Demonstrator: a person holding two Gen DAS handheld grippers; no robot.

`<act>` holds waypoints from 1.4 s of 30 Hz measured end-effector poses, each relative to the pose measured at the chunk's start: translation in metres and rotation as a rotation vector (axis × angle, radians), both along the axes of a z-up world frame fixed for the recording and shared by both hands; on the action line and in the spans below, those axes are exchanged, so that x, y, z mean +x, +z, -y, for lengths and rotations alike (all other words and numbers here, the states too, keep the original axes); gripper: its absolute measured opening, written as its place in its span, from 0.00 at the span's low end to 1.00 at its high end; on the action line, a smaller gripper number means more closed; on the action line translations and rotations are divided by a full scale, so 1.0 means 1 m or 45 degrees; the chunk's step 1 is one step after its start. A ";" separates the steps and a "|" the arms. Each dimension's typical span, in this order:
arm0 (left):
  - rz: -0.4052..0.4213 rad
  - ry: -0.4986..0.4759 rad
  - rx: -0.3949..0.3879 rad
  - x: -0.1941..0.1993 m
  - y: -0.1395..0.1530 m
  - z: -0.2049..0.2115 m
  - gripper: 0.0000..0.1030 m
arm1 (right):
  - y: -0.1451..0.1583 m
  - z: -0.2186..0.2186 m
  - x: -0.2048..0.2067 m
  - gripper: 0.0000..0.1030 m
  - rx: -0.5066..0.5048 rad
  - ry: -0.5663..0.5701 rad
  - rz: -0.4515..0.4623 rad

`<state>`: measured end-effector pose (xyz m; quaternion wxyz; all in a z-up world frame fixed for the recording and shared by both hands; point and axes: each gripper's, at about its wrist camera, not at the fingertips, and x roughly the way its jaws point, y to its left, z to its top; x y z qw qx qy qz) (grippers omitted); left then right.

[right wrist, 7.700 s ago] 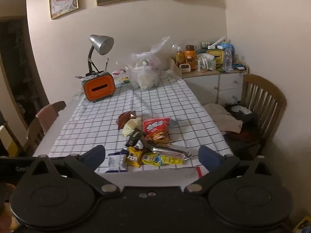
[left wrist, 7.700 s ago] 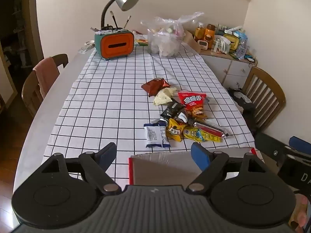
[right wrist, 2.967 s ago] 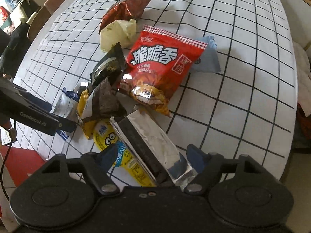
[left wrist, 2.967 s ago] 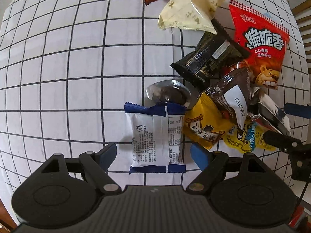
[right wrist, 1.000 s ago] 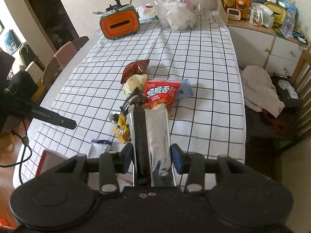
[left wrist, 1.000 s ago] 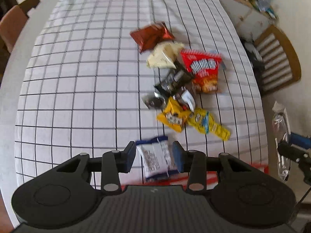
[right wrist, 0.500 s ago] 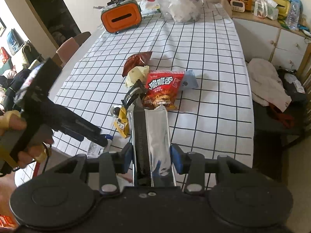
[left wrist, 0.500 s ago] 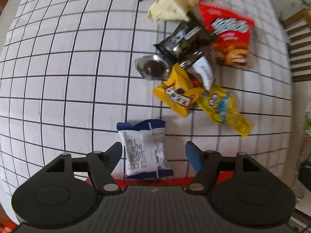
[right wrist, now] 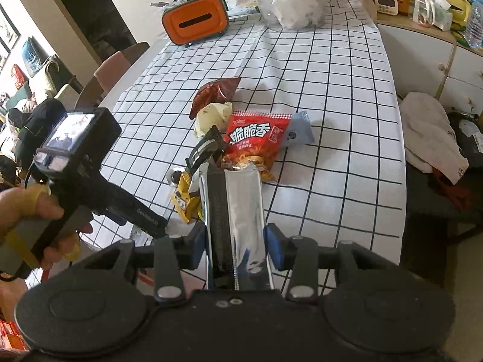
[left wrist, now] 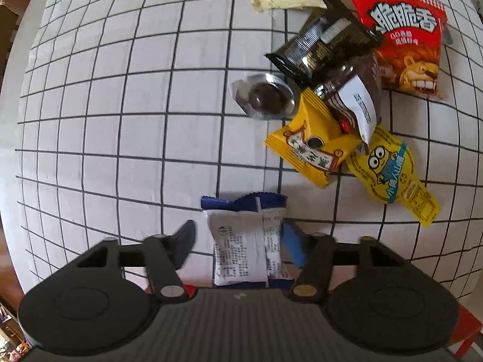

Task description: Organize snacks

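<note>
On the surface [left wrist: 90, 120], a biscuit packet [left wrist: 246, 247] lies between the left tool [left wrist: 238, 241] fingers. Beyond it to the right sits the snack pile: chocolate cup [left wrist: 262, 96] leftmost, lion chip bag [left wrist: 404, 39] farthest right, minion pouch [left wrist: 392, 169] nearest.

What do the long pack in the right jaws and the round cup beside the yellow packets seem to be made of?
Long silver pack: looks like metallised foil film, mirror-bright and creased, with a back seam. Round cup: apparently clear plastic with a shiny foil-like rim, a dark sweet showing through; exact material uncertain.
</note>
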<state>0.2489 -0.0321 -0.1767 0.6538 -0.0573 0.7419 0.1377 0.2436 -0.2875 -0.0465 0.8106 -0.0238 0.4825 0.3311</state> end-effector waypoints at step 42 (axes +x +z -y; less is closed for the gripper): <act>0.596 -0.254 -0.227 -0.123 0.158 0.006 0.40 | 0.039 -0.009 -0.112 0.41 0.017 -0.055 0.061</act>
